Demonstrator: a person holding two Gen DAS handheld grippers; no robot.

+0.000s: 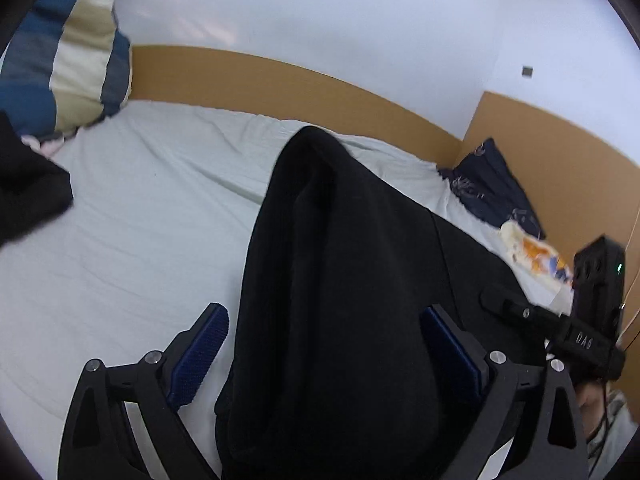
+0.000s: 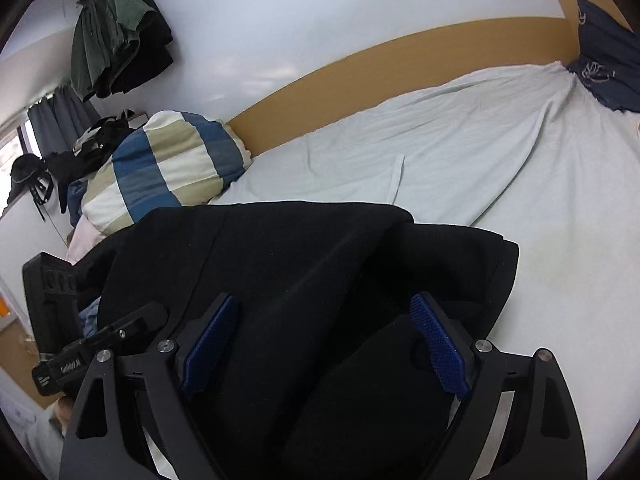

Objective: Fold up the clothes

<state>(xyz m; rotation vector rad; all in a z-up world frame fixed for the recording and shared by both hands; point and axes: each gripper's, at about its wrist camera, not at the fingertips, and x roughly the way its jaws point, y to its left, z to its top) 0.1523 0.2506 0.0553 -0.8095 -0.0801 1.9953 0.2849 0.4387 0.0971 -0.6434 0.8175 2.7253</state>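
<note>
Blue-padded fingers (image 1: 212,356) of the left gripper (image 1: 326,354) stand spread wide, and a black garment (image 1: 340,280) runs up between them and away ahead across the pale bed sheet (image 1: 140,240); no pad presses the cloth, so it rests on the bed under its own weight, not held. The right gripper (image 2: 326,346) is likewise spread, its pads either side of the same dark cloth, which lies bunched in overlapping layers directly beneath and ahead of it. Such a straddle would suit closing on an edge, or fit a release just made; which one cannot be told. A striped pillow (image 2: 168,164) sits beyond, to the right gripper's left.
</note>
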